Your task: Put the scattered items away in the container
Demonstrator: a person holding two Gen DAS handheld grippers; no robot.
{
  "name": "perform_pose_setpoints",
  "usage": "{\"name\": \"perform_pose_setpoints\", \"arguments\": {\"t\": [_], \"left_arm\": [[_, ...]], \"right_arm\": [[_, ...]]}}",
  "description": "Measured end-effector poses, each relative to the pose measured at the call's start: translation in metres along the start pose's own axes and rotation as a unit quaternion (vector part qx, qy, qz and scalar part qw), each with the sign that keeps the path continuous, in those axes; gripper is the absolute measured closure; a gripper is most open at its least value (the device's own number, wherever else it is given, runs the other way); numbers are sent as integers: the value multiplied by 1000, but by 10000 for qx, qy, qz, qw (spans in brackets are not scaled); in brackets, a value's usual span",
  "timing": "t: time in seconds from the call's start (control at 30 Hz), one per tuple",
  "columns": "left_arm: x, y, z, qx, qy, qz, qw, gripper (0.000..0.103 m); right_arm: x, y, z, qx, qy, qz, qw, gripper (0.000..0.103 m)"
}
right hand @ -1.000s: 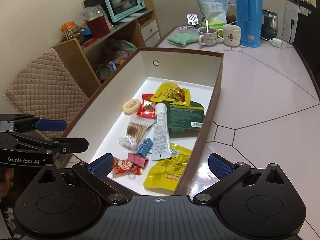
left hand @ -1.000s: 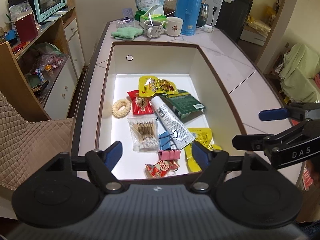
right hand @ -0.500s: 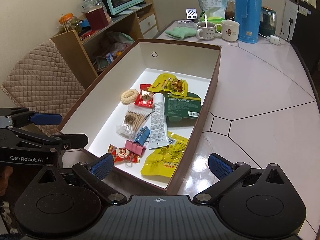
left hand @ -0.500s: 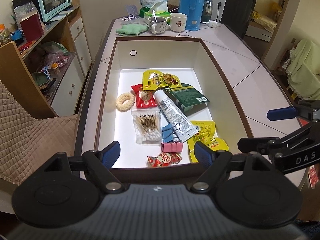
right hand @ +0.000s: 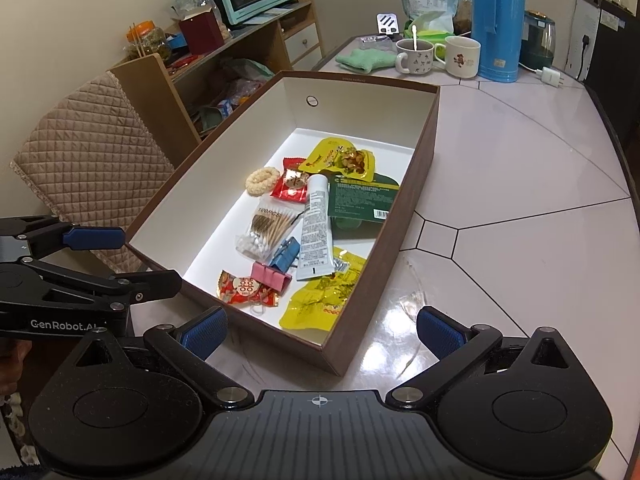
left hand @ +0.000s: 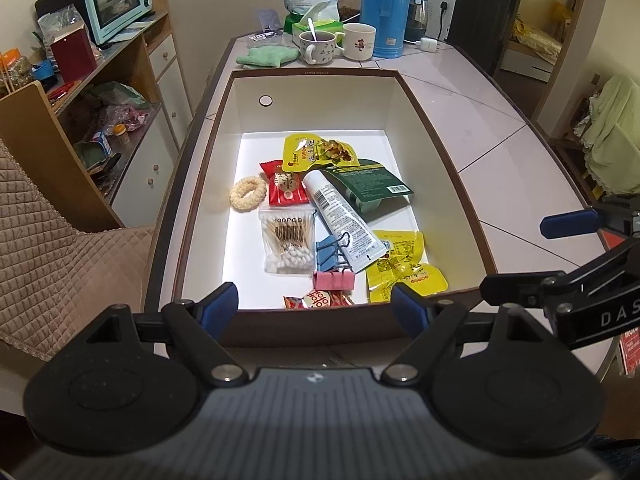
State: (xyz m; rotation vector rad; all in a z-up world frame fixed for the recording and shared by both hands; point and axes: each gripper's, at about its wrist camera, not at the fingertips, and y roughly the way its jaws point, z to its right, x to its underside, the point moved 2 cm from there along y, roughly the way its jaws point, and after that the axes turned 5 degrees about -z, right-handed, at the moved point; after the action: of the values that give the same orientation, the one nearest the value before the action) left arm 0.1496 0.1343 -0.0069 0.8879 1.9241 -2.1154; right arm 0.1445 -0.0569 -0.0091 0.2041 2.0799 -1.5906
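Both views pulled back; swabs (left hand: 287, 238) marked "100PCS"

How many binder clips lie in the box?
2: a blue binder clip beside the white tube, and a pink binder clip just nearer the grippers. Others might hide under packets.

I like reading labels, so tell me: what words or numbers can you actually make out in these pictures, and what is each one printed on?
"100PCS": clear bag of cotton swabs in the brown-rimmed box.
"GenRobot.AI": black arm of the left claw, seen from the right camera.
"DAS", cut off at the edge: black arm of the right claw.
"Holo", seemingly: red and white candy wrapper.
Tube, snack packets, big pouch: too small to read.
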Motion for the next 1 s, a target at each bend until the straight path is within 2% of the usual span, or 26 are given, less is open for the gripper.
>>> {"name": "perform_pose_setpoints", "arguments": {"t": [0.5, 0.6, 1.0], "left_arm": [[7, -9, 21, -445, -183, -7, 9988, 21], [10, -11, 25, -538, -218, -14, 9983, 13], [19, -16, 42, -598, -456, 16, 9972, 12]], "right_arm": [[6, -10, 11, -226, -201, -73, 9995, 0], [7, -12, 14, -239, -241, -89, 9994, 0], [12, -14, 26, -238, -379, -181, 9988, 0]]}}
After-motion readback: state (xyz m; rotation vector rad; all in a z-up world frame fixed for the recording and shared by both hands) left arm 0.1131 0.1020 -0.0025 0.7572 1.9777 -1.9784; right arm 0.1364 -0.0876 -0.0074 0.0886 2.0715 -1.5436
